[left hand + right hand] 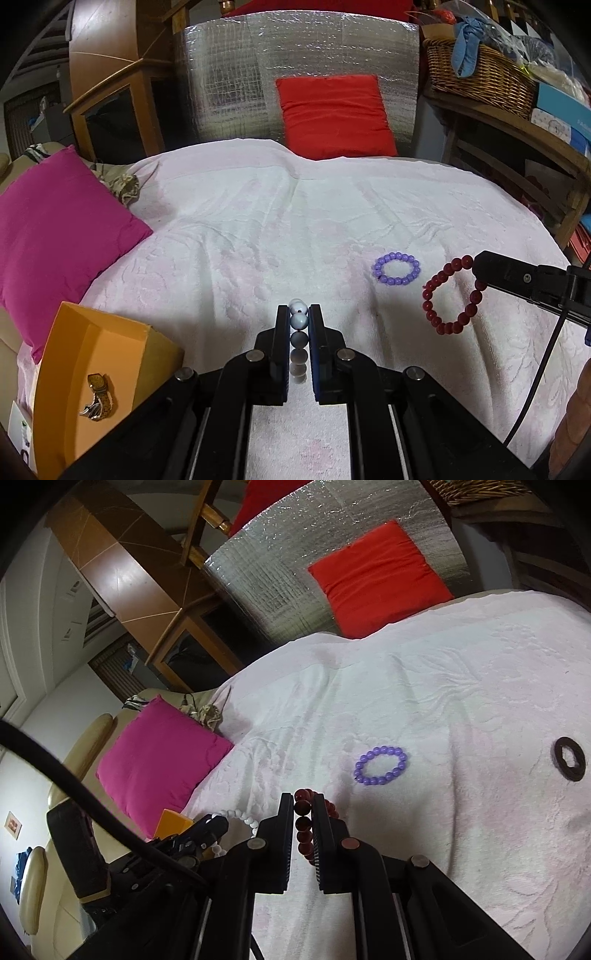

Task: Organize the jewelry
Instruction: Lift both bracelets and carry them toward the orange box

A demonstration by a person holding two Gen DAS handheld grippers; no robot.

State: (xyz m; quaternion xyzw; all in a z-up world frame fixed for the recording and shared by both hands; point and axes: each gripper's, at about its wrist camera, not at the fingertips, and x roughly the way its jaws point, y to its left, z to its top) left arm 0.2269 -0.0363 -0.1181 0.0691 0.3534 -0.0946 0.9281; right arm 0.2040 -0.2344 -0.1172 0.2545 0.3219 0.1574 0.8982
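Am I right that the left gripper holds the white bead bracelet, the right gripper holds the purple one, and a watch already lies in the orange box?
Not quite: the right gripper holds the red bead bracelet, as the right wrist view shows. The purple bracelet lies free on the towel. The rest stands.

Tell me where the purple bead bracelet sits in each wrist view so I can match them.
Left wrist: purple bead bracelet lies right of centre on the white towel, left of the red bead bracelet.
Right wrist: it lies near centre, just beyond the right tongs.
Shared landmark: the red cushion.
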